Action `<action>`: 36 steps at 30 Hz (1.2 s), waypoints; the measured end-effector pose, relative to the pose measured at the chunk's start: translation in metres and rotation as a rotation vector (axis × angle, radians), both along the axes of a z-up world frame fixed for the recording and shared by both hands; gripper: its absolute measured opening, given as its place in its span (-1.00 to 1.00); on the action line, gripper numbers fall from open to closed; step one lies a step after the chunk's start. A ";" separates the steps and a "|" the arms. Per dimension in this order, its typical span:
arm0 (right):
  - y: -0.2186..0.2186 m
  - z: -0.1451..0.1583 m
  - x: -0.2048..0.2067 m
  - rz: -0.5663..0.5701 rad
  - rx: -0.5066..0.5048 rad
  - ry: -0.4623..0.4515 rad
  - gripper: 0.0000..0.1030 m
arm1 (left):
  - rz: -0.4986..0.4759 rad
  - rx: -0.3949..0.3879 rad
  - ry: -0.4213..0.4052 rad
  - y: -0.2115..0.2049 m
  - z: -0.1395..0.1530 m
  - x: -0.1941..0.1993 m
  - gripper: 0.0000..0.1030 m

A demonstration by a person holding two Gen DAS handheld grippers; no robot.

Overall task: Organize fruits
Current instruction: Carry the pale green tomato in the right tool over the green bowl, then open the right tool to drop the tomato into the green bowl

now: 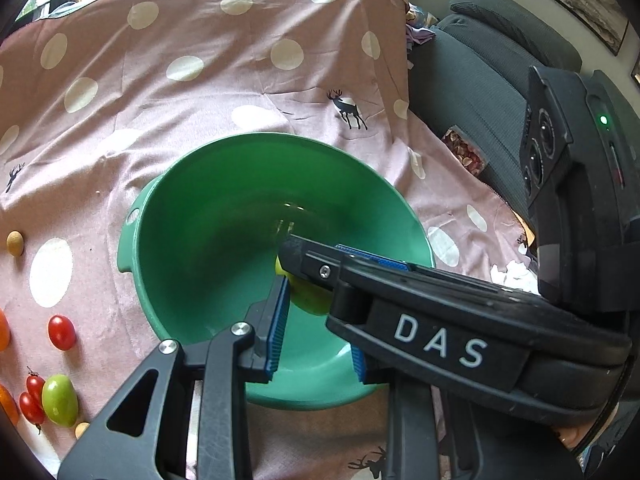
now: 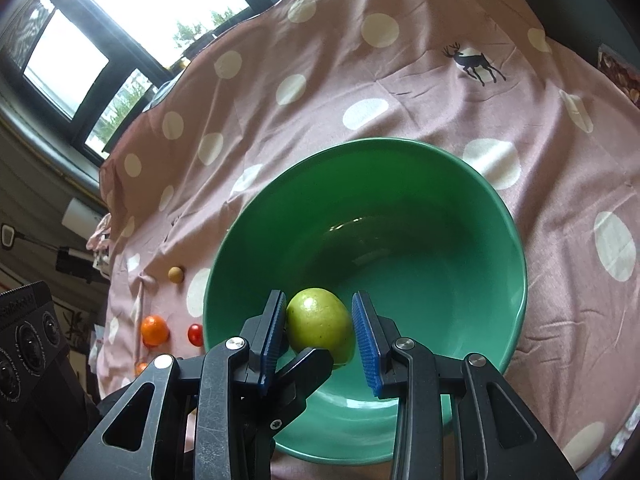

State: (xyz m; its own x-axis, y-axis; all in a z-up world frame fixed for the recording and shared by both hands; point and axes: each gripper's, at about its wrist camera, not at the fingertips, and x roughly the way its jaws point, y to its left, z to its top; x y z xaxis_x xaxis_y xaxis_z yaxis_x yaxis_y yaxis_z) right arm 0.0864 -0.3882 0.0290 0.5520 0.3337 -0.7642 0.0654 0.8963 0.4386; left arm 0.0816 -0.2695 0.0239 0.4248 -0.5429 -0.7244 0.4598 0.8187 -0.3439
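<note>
A green bowl point(image 1: 224, 216) point(image 2: 472, 248) sits on the pink dotted cloth. My right gripper point(image 2: 320, 324) is open over the bowl's near rim, with a yellow-green fruit point(image 2: 320, 326) between its blue pads point(image 2: 366, 332); the left pad touches it and a small gap shows at the right pad. In the left wrist view the right gripper point(image 1: 400, 300) crosses in front and the fruit point(image 1: 310, 298) peeks out below it. My left gripper point(image 1: 316, 328) is open over the bowl, empty. Loose fruits lie left of the bowl: a red tomato point(image 1: 61, 332), a green tomato point(image 1: 60, 399), an orange point(image 2: 154, 330).
A small tan fruit point(image 1: 15, 243) point(image 2: 175, 274) and more red tomatoes point(image 1: 34, 396) lie on the cloth at the left. A dark chair point(image 1: 472, 80) stands past the cloth's right edge. Windows point(image 2: 100, 32) are behind the table.
</note>
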 end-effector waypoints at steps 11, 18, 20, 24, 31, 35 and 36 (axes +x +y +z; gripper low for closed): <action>-0.001 -0.005 0.003 -0.009 -0.013 0.032 -0.27 | -0.007 0.011 0.025 -0.003 -0.006 0.004 -0.50; 0.000 -0.006 0.004 -0.011 -0.026 0.039 -0.27 | -0.005 0.010 0.038 -0.004 -0.009 0.006 -0.50; 0.001 -0.007 0.005 -0.012 -0.032 0.044 -0.27 | -0.004 0.010 0.039 -0.003 -0.009 0.006 -0.50; 0.000 -0.008 0.005 -0.011 -0.037 0.046 -0.27 | -0.003 0.013 0.041 -0.003 -0.009 0.006 -0.50; 0.000 -0.008 0.005 0.002 -0.013 0.045 -0.27 | -0.011 -0.006 0.055 -0.004 -0.011 0.007 -0.54; 0.003 -0.010 0.006 0.003 -0.021 0.050 -0.27 | -0.005 0.007 0.049 -0.006 -0.012 0.006 -0.53; 0.004 -0.010 0.006 0.001 -0.026 0.051 -0.27 | -0.004 0.006 0.049 -0.006 -0.012 0.007 -0.53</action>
State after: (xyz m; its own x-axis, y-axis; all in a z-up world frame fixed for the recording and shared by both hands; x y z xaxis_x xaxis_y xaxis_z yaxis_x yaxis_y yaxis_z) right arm 0.0922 -0.3843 0.0192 0.5119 0.3136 -0.7997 0.0862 0.9075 0.4111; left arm 0.0882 -0.2751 0.0118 0.3864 -0.5402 -0.7476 0.4457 0.8190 -0.3614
